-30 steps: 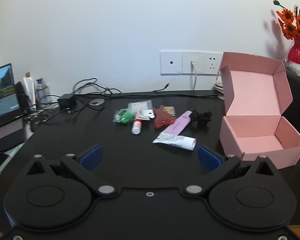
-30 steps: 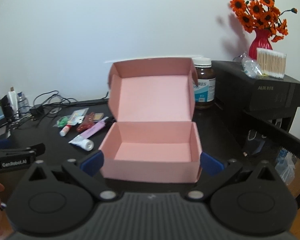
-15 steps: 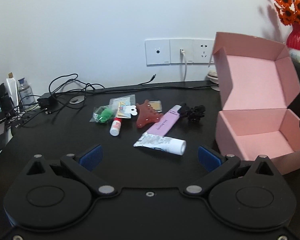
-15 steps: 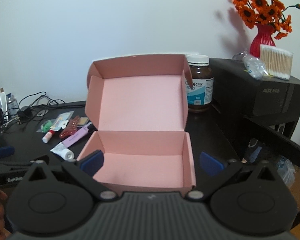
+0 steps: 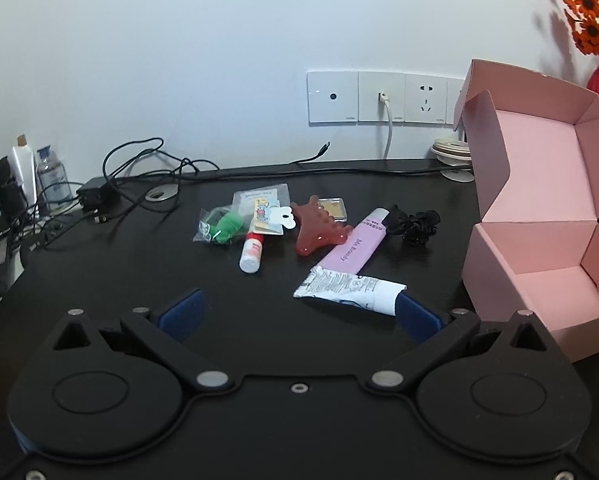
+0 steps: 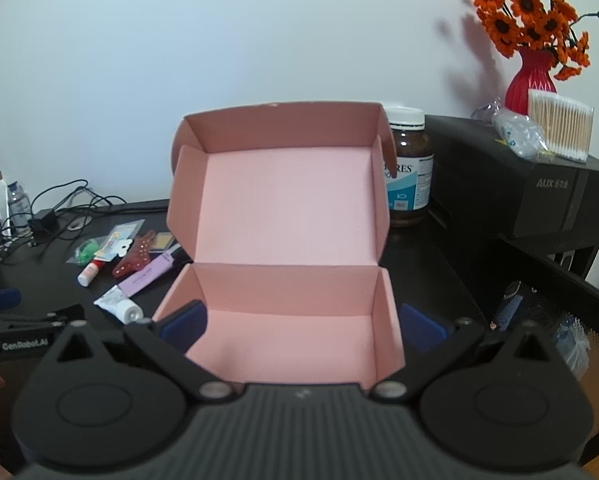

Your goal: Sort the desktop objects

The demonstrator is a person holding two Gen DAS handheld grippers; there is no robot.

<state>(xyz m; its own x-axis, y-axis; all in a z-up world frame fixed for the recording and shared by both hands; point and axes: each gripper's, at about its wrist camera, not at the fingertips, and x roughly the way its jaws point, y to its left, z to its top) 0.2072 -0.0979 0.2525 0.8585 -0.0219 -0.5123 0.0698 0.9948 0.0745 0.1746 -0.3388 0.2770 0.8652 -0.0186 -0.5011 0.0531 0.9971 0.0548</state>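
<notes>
Ahead of your left gripper (image 5: 297, 310), whose blue-padded jaws stand wide with nothing between them, lies the white squeeze tube with printed text (image 5: 349, 287). Its long axis runs nearly crosswise to the fingers, crimped end to the left and cap end to the right, just beside the right-hand blue pad (image 5: 417, 316). That is the nearest item, and this hand is much the nearer one to it. To grip it across its width you would probably need to turn the wrist, since as it lies the jaws would close along its length.

Just beyond the tube, and touching or overlapping its far edge, lies the lilac plastic tube (image 5: 357, 245), angled away to the right. Further back sit the translucent red comb-shaped piece (image 5: 317, 232), a small white bottle with a red band (image 5: 251, 254), a clear bag holding something green (image 5: 221, 226), a flat printed packet (image 5: 264, 210) and a black hair tie (image 5: 413, 222).

Your right gripper (image 6: 301, 326) is likewise spread wide and empty, poised at the front wall of the open pink cardboard box (image 6: 295, 332), which holds nothing yet. The box stands to the right of the clutter, lid upright, so its open top is free from the left. No sorting appears done so far.
</notes>
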